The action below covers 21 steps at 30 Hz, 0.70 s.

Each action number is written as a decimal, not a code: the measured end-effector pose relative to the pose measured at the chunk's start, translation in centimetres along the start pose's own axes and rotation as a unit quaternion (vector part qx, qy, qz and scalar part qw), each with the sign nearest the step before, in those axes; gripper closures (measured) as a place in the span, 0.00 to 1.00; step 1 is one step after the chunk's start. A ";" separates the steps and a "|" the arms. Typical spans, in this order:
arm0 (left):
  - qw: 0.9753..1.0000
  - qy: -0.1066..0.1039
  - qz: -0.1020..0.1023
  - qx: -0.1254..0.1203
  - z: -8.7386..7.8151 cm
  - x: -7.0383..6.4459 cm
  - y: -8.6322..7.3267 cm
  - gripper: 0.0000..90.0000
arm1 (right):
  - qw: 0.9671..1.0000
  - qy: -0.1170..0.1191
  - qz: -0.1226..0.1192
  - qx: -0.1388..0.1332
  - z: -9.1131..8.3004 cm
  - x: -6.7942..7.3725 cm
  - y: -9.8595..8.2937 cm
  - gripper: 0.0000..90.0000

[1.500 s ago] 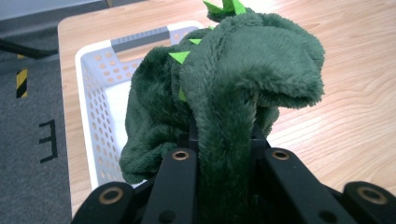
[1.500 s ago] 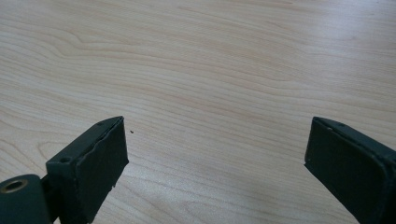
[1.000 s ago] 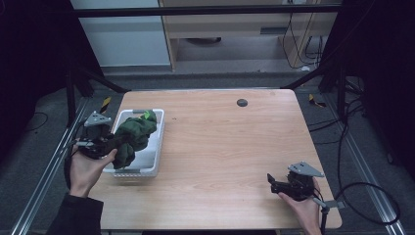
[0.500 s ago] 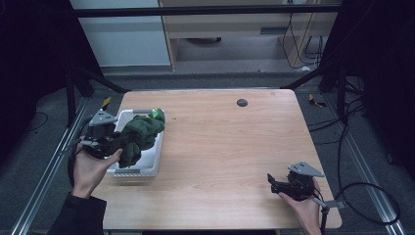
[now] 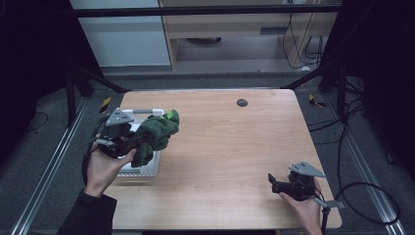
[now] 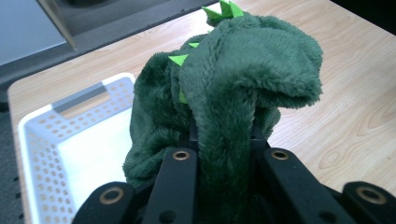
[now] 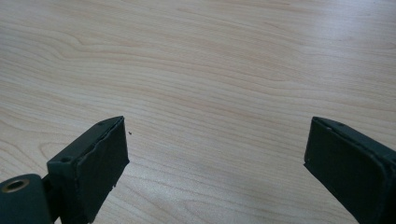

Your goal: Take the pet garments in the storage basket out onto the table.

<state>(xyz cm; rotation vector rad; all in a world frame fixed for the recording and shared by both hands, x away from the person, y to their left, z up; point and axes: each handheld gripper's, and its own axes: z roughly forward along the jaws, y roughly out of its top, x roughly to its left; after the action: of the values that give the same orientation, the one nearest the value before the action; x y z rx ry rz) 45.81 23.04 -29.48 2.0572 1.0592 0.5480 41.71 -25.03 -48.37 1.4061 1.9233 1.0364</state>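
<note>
A dark green plush toy (image 5: 155,134) with bright green spikes hangs in the air over the right rim of a white perforated basket (image 5: 141,169) at the table's left. My left gripper (image 5: 131,140) is shut on the plush toy (image 6: 224,102), whose fabric is pinched between the jaws and drapes over them. The basket (image 6: 70,140) lies below and to the left in the left gripper view. My right gripper (image 5: 272,184) rests low near the table's front right corner, open, with bare wood between its fingertips (image 7: 105,158).
The wooden table (image 5: 230,147) has a small round black grommet (image 5: 242,102) near its back edge. Metal frame rails run along both sides of the table, and cables trail on the floor at the right.
My left gripper has lifted the plush toy up out of the basket and carried it toward the right. The right gripper has stayed where it was.
</note>
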 end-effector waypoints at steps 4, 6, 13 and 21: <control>1.000 -0.005 0.009 0.006 0.6 -0.7 0.2 0.89 | 1.000 0.000 0.001 -0.001 -0.1 -0.1 0.0 0.07; 1.000 -0.017 0.014 0.004 1.3 -1.5 0.4 0.89 | 1.000 -0.001 0.001 -0.002 -0.1 -0.2 0.0 0.07; 0.999 -0.033 0.023 0.002 2.4 -2.7 0.8 0.89 | 1.000 -0.003 0.001 -0.003 -0.1 -0.2 -0.1 0.07; 0.998 -0.050 0.032 0.008 3.8 -4.0 1.2 0.89 | 1.000 -0.002 0.002 -0.003 -0.2 -0.2 -0.1 0.07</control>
<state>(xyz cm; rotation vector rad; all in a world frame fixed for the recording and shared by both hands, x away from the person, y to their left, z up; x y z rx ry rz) 46.62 17.71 -31.14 2.1162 0.9450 0.4654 41.59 -25.26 -48.34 1.4086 1.9133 1.0388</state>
